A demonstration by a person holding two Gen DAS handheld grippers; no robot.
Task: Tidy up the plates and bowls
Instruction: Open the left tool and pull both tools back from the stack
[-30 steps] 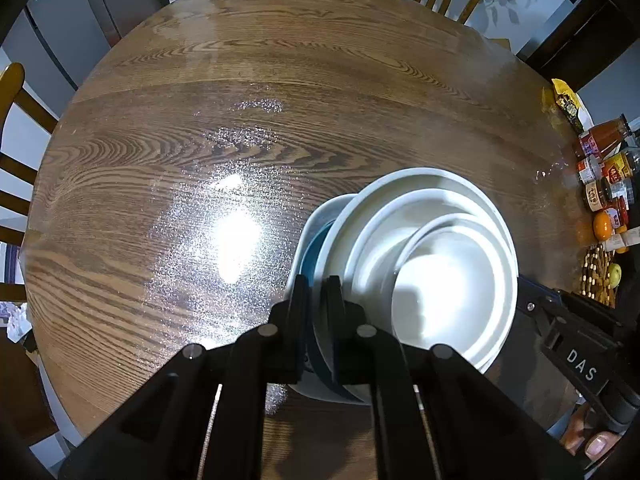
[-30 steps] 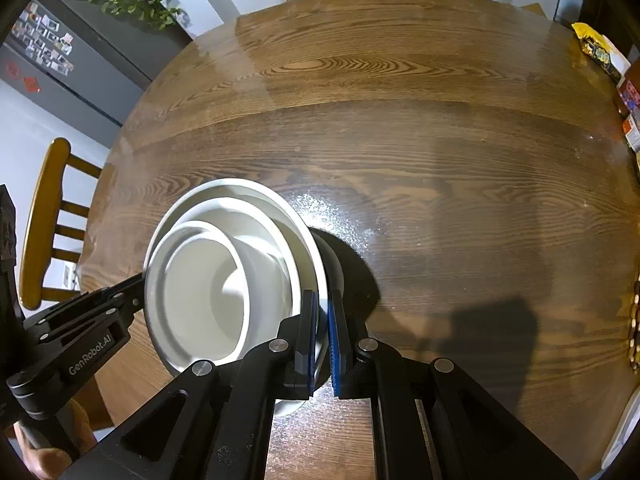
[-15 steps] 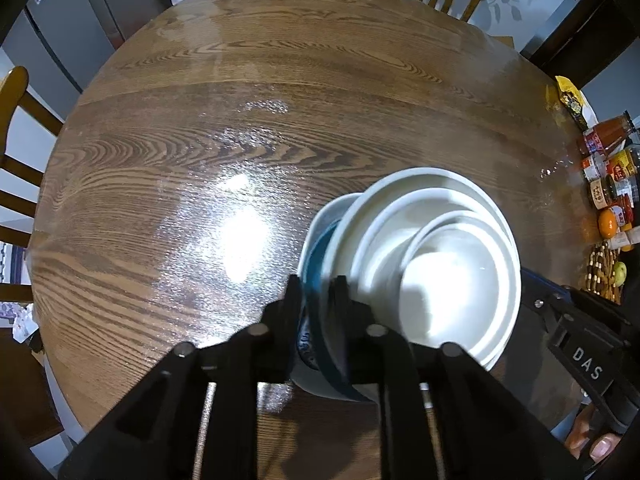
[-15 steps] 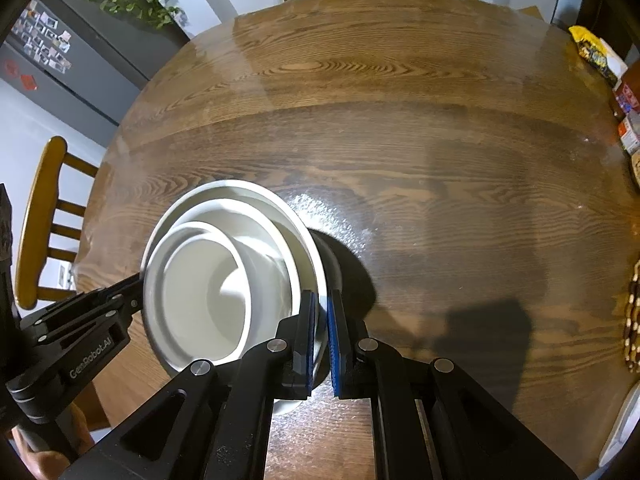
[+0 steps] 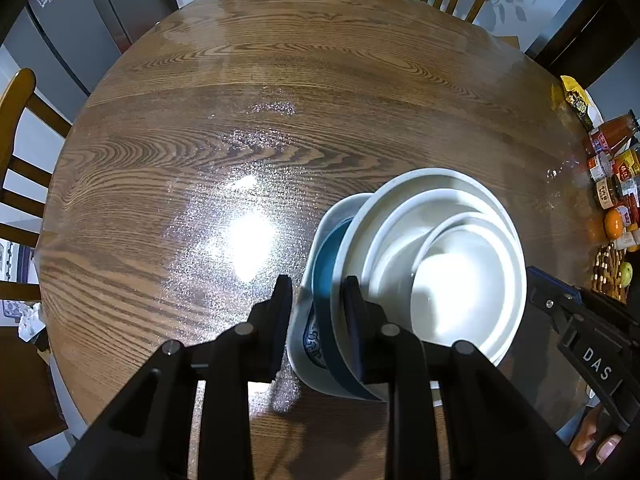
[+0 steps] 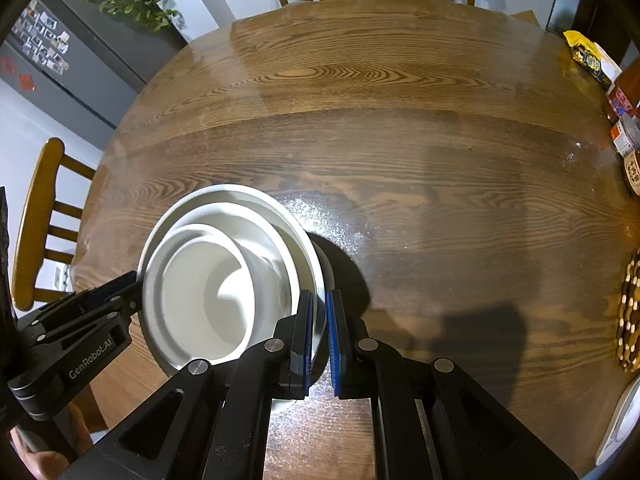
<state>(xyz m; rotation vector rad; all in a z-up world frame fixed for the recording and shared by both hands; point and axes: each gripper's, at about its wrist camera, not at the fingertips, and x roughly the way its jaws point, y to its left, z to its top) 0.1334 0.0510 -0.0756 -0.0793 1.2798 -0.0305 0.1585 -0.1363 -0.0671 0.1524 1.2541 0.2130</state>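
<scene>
Between the fingers of your left tongs, in the left wrist view, sit the left rims of the stack: a pale patterned plate lowest, a blue plate above it, then three nested white bowls. These tongs stand fairly wide, with a gap showing beside the left finger, so they bracket the rims rather than pinch them; the stack looks set down on the surface. Back straight out along the fingers, without lifting, so no pad catches a rim. Ahead of your right tongs, in the right wrist view, the same stack lies just left of the fingers, and the tongs are narrow, clamped on its right rim. Keep that side level while the left clears, then spread the fingers fully before drawing back, or the bowls may slide off centre.
</scene>
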